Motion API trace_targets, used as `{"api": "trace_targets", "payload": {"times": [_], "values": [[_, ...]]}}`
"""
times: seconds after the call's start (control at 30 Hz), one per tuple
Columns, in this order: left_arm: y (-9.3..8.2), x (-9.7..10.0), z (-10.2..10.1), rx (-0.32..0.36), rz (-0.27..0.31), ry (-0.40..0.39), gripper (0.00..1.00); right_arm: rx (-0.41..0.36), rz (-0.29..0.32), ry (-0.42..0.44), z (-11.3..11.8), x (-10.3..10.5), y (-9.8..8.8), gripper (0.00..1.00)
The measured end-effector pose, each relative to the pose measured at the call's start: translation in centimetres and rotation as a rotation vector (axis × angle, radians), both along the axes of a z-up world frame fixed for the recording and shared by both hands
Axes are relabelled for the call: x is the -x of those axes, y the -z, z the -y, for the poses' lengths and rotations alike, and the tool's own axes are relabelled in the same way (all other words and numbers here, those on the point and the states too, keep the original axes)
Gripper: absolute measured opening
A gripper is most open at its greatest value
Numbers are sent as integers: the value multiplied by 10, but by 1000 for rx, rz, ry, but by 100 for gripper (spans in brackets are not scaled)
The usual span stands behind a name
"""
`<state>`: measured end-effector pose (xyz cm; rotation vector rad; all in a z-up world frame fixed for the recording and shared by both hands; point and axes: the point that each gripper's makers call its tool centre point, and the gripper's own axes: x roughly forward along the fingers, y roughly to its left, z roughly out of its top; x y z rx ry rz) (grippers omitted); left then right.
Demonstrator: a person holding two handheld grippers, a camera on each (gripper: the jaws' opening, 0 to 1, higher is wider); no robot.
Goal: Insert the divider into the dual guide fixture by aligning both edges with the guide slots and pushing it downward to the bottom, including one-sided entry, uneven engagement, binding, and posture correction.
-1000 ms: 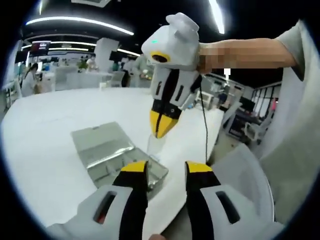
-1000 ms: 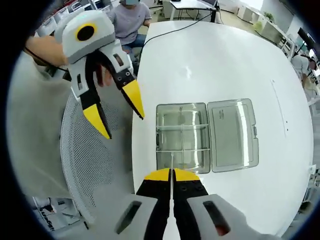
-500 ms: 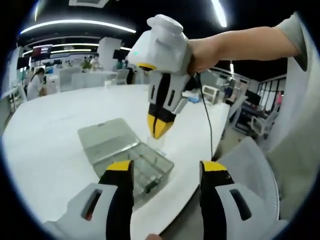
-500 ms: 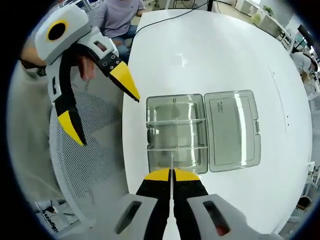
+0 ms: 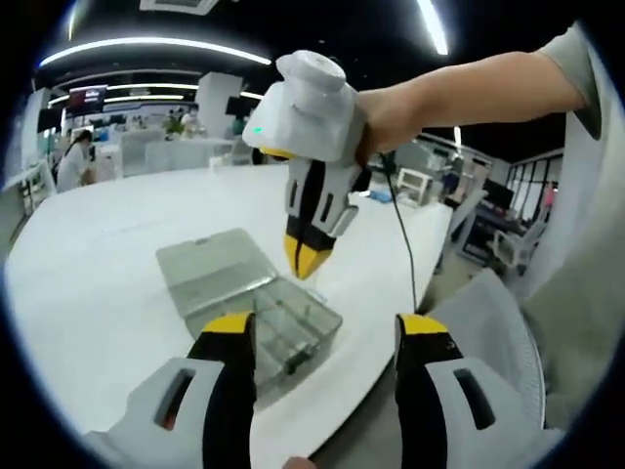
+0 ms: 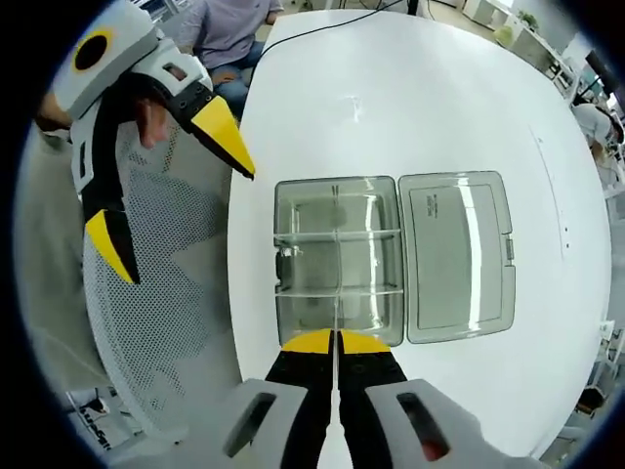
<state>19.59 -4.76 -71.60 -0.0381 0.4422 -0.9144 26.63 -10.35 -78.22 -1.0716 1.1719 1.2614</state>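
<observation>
Right hand-held gripper (image 6: 336, 337) pinches thin clear divider (image 6: 336, 315) edge-on, above open clear box (image 6: 337, 259) on white counter (image 6: 391, 88). Left hand-held gripper (image 6: 166, 161) wide, holding nothing, off counter edge.

Advice: keep divider upright, match both edges with slots, lower evenly; if one side binds, lift little, level again.

Right gripper view gives top look into compartments; left gripper view gives side look, right hand-held gripper (image 5: 307, 256) above box (image 5: 254, 308).
</observation>
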Motion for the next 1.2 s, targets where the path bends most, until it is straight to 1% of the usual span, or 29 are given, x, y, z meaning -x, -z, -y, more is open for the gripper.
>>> {"api": "trace_targets", "payload": {"times": [0.33, 0.53, 0.8, 0.93, 1.13, 1.2], "values": [[5, -3, -6, 1, -8, -11, 55, 1, -15, -3, 0, 0, 6, 0], [3, -5, -7, 2, -8, -13, 55, 10, -7, -29, -1, 1, 9, 0], [5, -8, -10, -2, -10, -13, 55, 6, -3, -29, -2, 2, 13, 0], [5, -8, -10, -5, -13, -13, 54, 10, 7, -49, -1, 1, 17, 0], [6, -7, -10, -3, -16, -15, 54, 7, 9, -49, 0, 1, 20, 0], [8, -7, -11, -2, -19, -16, 54, 3, 7, -30, 1, 0, 21, 0]]}}
